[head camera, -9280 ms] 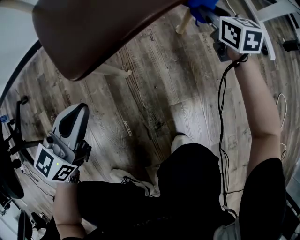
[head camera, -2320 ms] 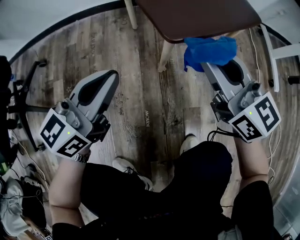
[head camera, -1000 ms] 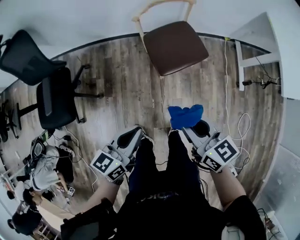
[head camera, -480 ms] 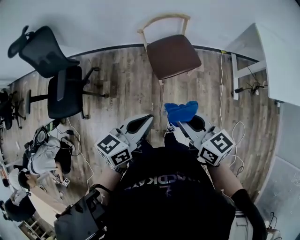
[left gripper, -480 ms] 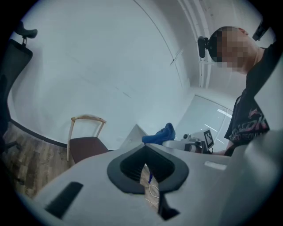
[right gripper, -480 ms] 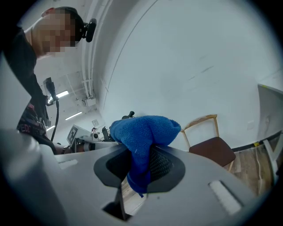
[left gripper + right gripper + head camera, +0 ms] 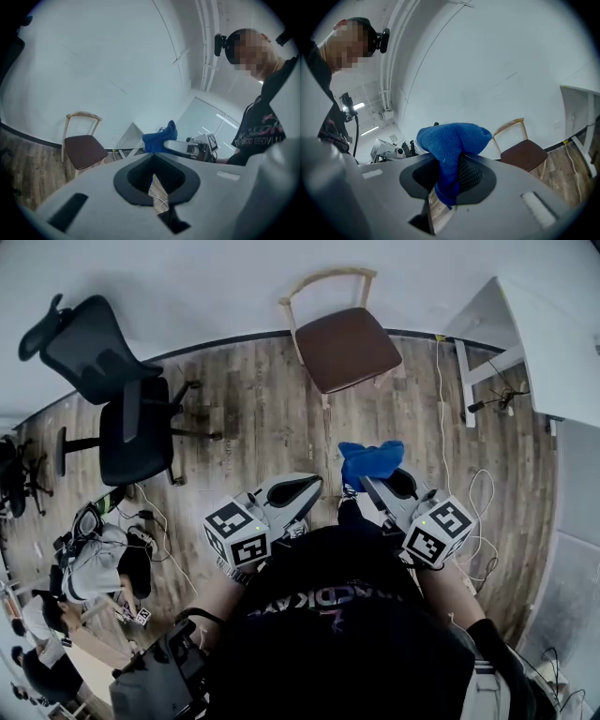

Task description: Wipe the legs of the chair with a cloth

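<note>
The wooden chair (image 7: 345, 332) with a brown seat stands upright by the far wall, its pale legs (image 7: 325, 400) on the plank floor. It also shows in the left gripper view as the chair (image 7: 84, 149) and in the right gripper view as the chair (image 7: 525, 152). My right gripper (image 7: 378, 476) is held close to my body, well short of the chair, shut on a bunched blue cloth (image 7: 370, 459). The cloth (image 7: 452, 140) bulges out over the right gripper (image 7: 451, 164). My left gripper (image 7: 298, 491) sits beside it, shut and holding nothing. The left gripper (image 7: 153, 160) faces the chair.
A black office chair (image 7: 108, 381) stands at the left. A white desk (image 7: 553, 329) fills the upper right corner, with cables (image 7: 478, 493) trailing on the floor beside it. People and gear (image 7: 89, 563) sit at the lower left.
I have risen and backed away from the chair, which now looks small and far. Both grippers have drawn in near my body, and the cloth stays in the right one.
</note>
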Demonstrator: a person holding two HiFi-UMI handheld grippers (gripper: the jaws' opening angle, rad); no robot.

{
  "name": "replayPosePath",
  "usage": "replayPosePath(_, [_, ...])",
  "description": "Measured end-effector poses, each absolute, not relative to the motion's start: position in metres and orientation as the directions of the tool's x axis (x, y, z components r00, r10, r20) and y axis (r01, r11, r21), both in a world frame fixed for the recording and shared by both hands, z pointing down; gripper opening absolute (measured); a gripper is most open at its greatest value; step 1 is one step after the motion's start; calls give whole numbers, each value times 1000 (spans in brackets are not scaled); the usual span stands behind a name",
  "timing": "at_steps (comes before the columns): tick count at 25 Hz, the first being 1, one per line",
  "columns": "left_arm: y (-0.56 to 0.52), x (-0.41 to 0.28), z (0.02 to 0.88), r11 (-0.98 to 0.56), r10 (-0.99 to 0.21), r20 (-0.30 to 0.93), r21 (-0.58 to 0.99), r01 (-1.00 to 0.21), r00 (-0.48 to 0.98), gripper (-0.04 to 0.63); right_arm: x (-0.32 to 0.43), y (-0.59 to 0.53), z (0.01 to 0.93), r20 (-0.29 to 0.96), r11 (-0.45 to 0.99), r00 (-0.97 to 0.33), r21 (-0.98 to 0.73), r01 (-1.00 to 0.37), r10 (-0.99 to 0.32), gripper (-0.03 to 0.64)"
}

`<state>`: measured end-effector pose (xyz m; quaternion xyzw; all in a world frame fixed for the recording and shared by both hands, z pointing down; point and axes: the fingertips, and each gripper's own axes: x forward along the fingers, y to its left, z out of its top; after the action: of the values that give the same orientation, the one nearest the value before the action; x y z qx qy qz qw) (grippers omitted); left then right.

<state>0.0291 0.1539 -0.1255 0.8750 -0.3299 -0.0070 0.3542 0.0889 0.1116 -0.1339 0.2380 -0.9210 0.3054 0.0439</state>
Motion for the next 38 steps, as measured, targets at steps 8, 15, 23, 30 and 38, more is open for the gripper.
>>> replayPosePath(8, [204, -16, -124, -542, -560, 192, 652, -531, 806, -2, 46, 169, -139, 232, 693, -863, -519, -500, -448, 89])
replayPosePath(15, [234, -38, -128, -569, -534, 173, 651, -503, 827, -2, 22, 211, -142, 246, 694, -854, -500, -517, -459, 89])
replayPosePath(23, [258, -50, -131, -571, -545, 134, 663, -484, 827, -2, 14, 239, -143, 255, 704, -847, -472, -530, -467, 89])
replayPosePath(30, [275, -53, -136, -567, -577, 111, 659, -494, 809, -2, 17, 258, -147, 248, 721, -851, -454, -524, -462, 89])
replayPosePath(38, [281, -53, -137, -561, -594, 102, 658, -502, 798, -2, 16, 266, -149, 247, 736, -858, -442, -513, -450, 87])
